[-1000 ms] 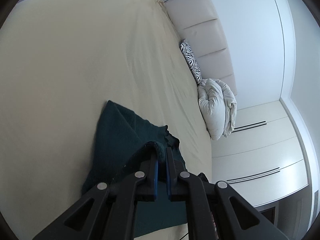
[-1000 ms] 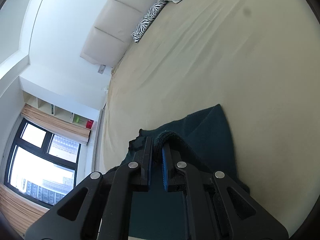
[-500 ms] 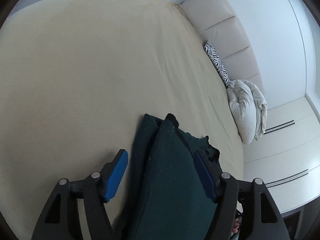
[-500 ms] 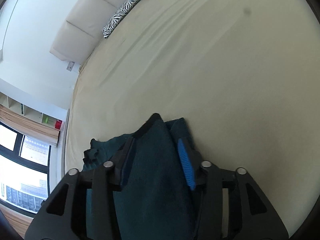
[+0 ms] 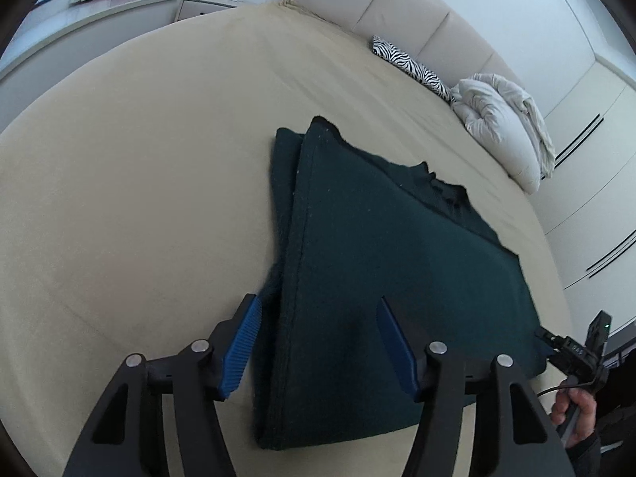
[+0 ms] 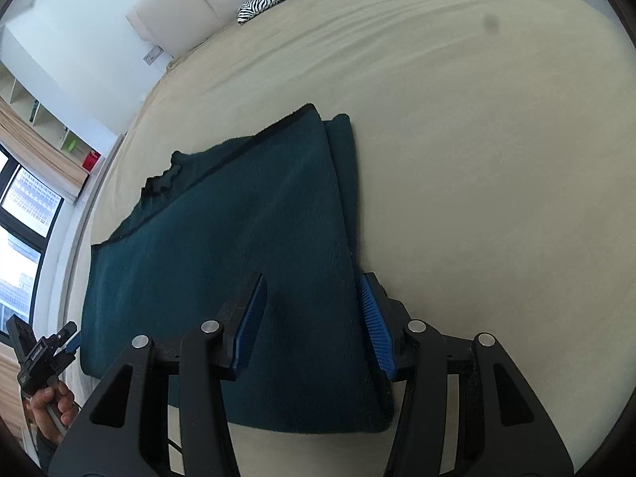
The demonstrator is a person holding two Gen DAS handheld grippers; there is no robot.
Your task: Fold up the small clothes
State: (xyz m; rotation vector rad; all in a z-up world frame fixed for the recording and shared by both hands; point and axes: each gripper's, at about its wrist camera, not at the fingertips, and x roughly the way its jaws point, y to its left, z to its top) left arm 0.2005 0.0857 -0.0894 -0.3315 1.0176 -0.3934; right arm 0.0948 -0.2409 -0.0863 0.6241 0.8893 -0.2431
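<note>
A dark green garment [image 5: 397,258] lies folded flat on the beige bed [image 5: 139,159], its upper layer set a little aslant on the lower one. My left gripper [image 5: 318,306] hovers just over the garment's left folded edge with its jaws apart and closing; the cloth lies under the gap and the blue pads [image 5: 242,342] do not press it. My right gripper [image 6: 312,282] hovers over the garment [image 6: 238,238] at its right edge, jaws closing, cloth below the gap, pads off it. Each view shows the other gripper in a hand [image 5: 576,413] at the bed's near edge.
A zebra-print pillow [image 5: 413,63] and a bundled white duvet [image 5: 505,119] lie against the padded headboard [image 5: 397,4]. White wardrobe doors [image 5: 588,159] stand on one side. A window [image 6: 20,238] and shelves are on the other. Bare sheet surrounds the garment.
Both grippers were shut on the garment's lifted edge a second ago. They have let it go and opened, and the garment now lies folded on the bed. Both views have rolled and dropped.
</note>
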